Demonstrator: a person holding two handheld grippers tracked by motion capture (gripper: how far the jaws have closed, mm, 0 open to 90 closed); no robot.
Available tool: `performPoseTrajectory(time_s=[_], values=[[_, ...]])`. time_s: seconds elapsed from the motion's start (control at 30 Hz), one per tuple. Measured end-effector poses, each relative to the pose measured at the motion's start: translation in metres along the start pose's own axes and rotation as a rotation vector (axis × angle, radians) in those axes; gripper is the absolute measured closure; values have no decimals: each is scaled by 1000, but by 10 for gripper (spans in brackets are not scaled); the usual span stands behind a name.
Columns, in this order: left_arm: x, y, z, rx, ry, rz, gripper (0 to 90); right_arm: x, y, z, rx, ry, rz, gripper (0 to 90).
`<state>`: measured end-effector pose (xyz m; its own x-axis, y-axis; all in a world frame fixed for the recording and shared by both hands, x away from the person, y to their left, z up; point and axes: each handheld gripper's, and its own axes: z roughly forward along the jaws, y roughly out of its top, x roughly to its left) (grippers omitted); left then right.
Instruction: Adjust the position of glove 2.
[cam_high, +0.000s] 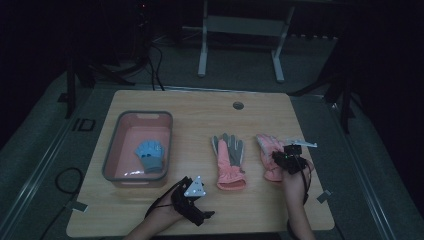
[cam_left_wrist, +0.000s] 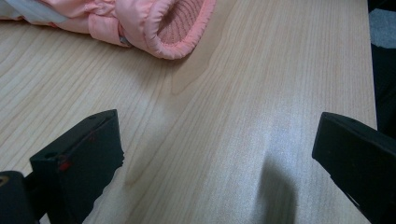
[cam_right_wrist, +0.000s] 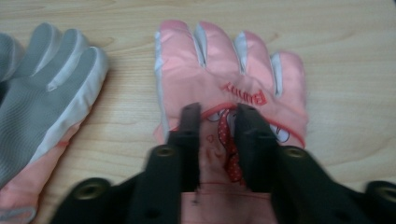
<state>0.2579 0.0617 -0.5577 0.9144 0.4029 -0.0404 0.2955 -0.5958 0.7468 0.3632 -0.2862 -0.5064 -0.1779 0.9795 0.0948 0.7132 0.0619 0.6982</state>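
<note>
A pink glove (cam_right_wrist: 224, 70) with a "Bunny" print lies back up at the table's right (cam_high: 267, 145). My right gripper (cam_right_wrist: 219, 116) sits low over its wrist end (cam_high: 286, 157), the jaws drawn close with a fold of the fabric between them. To its left lies a second pink glove (cam_high: 230, 160), grey palm up (cam_right_wrist: 42, 98). Its cuff (cam_left_wrist: 163, 28) is just beyond my left gripper (cam_left_wrist: 217, 135). That gripper stands wide open over bare wood near the front edge (cam_high: 196, 192).
A pink bin (cam_high: 112, 150) with a grey rim stands at the left of the table, holding a blue glove (cam_high: 150, 155). A round cable hole (cam_high: 238, 105) sits at the back centre. A white frame's legs (cam_high: 202, 50) stand on the floor beyond the table.
</note>
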Motion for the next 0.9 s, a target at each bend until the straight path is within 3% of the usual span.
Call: performPoseTrajectory(time_s=[0.07,0.1,0.3,0.4,0.47,0.73,0.9], values=[[0,0,0,1,0,-1,19,-6,4,-6,-15,52,-54,634],[-1,0,0,0,0,-1,19,-9,6,-9,-16,50,-84,629],[0,0,1,2,2,1,19,-33,19,-18,1,156,-225,594],[0,0,1,-1,5,1,19,-39,26,-19,36,170,-288,583],[0,0,1,-5,12,3,19,-39,30,-18,61,150,-335,585],[0,0,0,-10,16,-9,19,-41,29,-3,115,216,-320,557],[0,0,1,-5,19,-4,19,-41,19,15,141,216,-290,552]])
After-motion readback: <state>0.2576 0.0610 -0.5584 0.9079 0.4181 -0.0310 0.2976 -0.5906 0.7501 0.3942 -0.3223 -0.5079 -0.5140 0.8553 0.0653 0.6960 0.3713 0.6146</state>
